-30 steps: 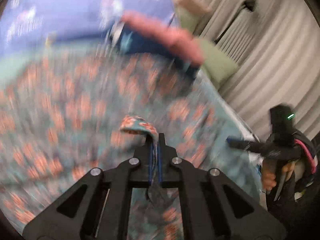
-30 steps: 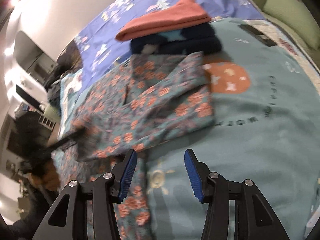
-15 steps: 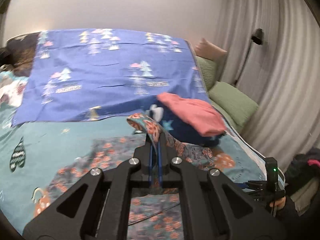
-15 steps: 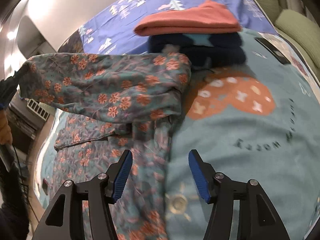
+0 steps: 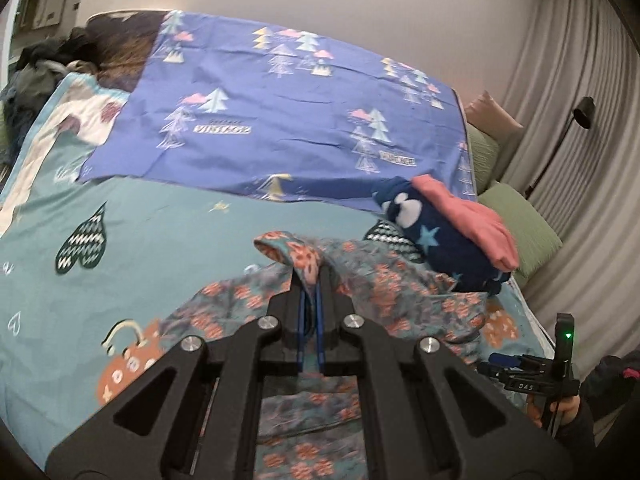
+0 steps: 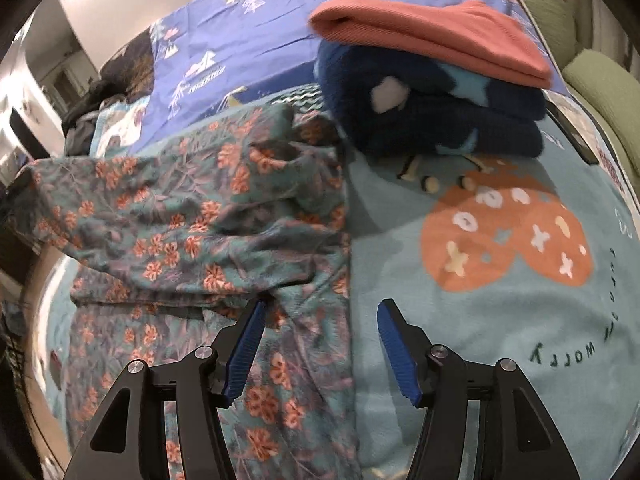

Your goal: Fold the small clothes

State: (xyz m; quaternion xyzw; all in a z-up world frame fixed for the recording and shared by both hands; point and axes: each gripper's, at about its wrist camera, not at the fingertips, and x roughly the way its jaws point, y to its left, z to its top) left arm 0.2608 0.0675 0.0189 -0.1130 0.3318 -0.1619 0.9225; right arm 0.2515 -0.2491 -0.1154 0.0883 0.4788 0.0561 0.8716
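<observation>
A teal garment with orange flowers (image 6: 200,220) lies on the bed, its upper layer draped over the lower one. My left gripper (image 5: 310,276) is shut on a bunched edge of this floral garment (image 5: 400,292) and holds it up above the blanket. My right gripper (image 6: 322,320) is open and hovers over the garment's right edge, with cloth below the jaws but no pad pressing on it. In the left wrist view the right gripper (image 5: 520,364) shows low at the right, in a person's hand. A folded navy star fleece (image 6: 432,112) with a folded coral piece (image 6: 432,36) on top sits just beyond.
A teal blanket (image 6: 500,340) with orange hearts covers the bed, and a blue tree-print sheet (image 5: 280,120) lies behind. Green cushions (image 5: 520,224), a floor lamp (image 5: 582,112) and curtains stand at the right. Dark clothes (image 5: 40,64) are heaped at the far left. A dark flat object (image 6: 572,132) lies near the stack.
The left gripper has lifted the floral cloth and carried it across, laying a layer over the garment. The right gripper has slid closer to the folded stack, jaws slightly wider.
</observation>
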